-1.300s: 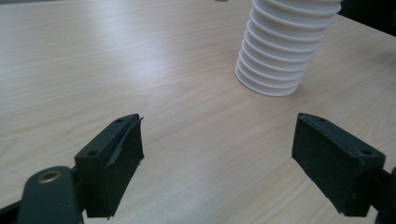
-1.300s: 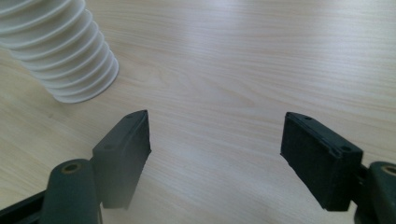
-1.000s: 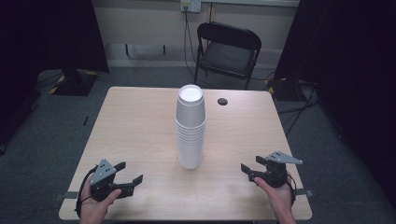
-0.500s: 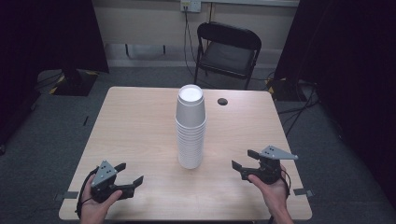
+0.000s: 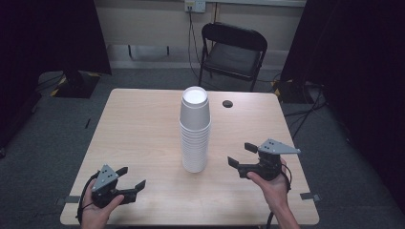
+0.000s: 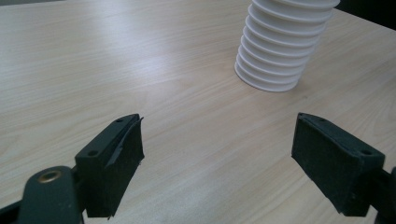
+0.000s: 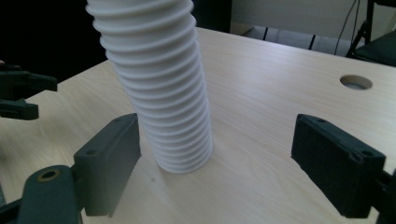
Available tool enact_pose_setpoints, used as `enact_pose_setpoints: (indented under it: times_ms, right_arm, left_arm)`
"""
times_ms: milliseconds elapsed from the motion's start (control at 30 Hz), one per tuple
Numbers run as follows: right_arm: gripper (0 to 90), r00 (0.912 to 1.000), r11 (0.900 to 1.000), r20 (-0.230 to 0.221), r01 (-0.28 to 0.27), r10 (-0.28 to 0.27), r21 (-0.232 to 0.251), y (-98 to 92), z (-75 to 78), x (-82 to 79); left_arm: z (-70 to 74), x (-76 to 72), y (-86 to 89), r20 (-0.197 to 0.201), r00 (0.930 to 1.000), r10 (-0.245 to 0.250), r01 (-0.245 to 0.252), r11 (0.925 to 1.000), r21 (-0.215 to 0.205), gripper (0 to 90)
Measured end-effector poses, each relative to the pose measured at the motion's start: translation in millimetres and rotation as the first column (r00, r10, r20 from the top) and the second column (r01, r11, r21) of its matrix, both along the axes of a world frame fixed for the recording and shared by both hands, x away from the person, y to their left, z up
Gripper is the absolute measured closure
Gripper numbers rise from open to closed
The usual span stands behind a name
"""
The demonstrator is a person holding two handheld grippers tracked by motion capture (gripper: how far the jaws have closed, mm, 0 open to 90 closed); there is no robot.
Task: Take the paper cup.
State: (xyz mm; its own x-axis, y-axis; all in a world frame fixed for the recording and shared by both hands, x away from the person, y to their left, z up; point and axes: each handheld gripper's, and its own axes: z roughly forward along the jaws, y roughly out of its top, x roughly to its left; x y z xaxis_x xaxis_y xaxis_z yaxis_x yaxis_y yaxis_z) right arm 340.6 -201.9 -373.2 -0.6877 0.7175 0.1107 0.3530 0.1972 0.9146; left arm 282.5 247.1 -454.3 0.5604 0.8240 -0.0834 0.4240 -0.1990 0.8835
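White foam cups, nested into one tall ribbed stack [image 5: 195,131], stand upright near the middle of the pale wood-grain table [image 5: 138,124]. No brand, label or writing can be read on the cups, the table or the grippers.

The right gripper [image 5: 242,155] is held above the table to the right of the stack and points left toward it. Its jaws have just been opening and now stand wide with nothing between them, the stack a short way beyond.

The left gripper [image 5: 131,178] sits at the near left corner, low over the wood, jaws spread wide and empty, well apart from the stack.

A small round hole [image 5: 228,103] sits in the tabletop at the far right. A black folding chair [image 5: 232,50] stands beyond the far edge.
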Motion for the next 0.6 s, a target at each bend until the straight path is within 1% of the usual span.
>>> enact_pose_setpoints:
  times_ms: [133,167,333,533,600]
  right_arm:
    - [15.0,0.9987,0.999,0.035,-0.038,0.037,0.015,12.4,15.5,2.6]
    - [15.0,0.9987,0.999,0.035,-0.038,0.037,0.015,12.4,15.5,2.6]
    - [14.4,0.9944,0.996,0.068,-0.083,0.081,0.024,26.9,32.4,5.7]
    - [14.3,0.9901,0.993,0.1,-0.103,0.098,0.051,37.4,47.5,11.0]
    - [14.3,0.9874,0.99,0.112,-0.12,0.112,0.069,41.3,53.1,12.4]
  left_arm:
    - [0.3,-0.2,-1.1,0.002,1.0,-0.004,0.004,1.0,0.004,16.3]
    - [0.3,-0.1,-1.4,0.001,1.0,-0.004,0.004,1.0,0.003,16.3]
    - [-0.6,0.3,-0.8,-0.004,1.0,-0.005,0.005,1.0,0.004,16.3]
    - [-0.6,0.2,-0.2,-0.005,1.0,-0.004,0.004,1.0,0.0,16.3]
    - [-0.7,0.4,-0.5,-0.006,1.0,-0.006,0.006,1.0,0.005,16.3]
